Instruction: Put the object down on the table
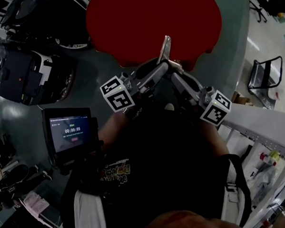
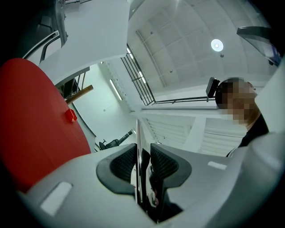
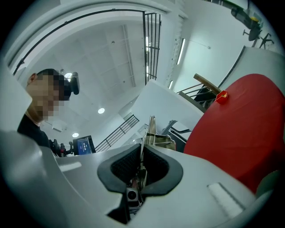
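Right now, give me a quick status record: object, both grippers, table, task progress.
object: thin metal piece, standing upright, apparently held clear of the table
left gripper: shut on the metal piece
right gripper: shut on the metal piece
table: red, round, just ahead of the grippers
progress: metal piece not yet set down

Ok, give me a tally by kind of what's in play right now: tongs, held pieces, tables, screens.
metal piece: 1
tongs: 2, left tongs and right tongs, both shut on the metal piece
red table: 1
timer screen: 1
total: 5
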Tool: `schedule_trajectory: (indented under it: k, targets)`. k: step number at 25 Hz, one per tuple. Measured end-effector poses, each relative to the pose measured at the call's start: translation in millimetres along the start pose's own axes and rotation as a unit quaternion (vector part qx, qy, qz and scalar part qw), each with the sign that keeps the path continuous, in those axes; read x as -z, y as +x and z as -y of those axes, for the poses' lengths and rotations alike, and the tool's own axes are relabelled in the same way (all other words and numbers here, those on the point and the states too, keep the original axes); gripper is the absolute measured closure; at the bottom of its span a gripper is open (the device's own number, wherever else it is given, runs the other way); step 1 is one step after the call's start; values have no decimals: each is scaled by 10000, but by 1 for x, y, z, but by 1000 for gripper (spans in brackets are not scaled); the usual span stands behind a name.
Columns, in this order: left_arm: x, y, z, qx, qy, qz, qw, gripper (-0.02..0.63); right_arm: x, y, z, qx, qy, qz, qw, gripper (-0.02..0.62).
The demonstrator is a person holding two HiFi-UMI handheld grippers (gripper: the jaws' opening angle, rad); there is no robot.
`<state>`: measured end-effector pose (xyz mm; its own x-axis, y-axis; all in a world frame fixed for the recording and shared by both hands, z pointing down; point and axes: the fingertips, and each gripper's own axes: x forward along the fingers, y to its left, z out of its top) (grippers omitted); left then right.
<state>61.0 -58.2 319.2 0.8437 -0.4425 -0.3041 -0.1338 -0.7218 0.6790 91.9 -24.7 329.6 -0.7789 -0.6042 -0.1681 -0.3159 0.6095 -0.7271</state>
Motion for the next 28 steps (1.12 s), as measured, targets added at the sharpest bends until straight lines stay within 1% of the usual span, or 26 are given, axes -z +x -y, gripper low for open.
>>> schedule_trajectory:
  k: [7,14,19,28]
  targets:
    - [-10,-5,-13,-23,-127,117,9998,517,2,7,7,71,83,41,9999,566]
    - [-26,-19,-26,-79,-272,329,9991,518,-1,10,13,254,122,187,9994,566]
    - [-24,-31,-39,-213,-309,271,9989,518,-5,12,15,347,62,303,9989,566]
    - [-37,-68,-59,-358,-388,183,9984,518,-10,40,10,382,-154,511,9978,566]
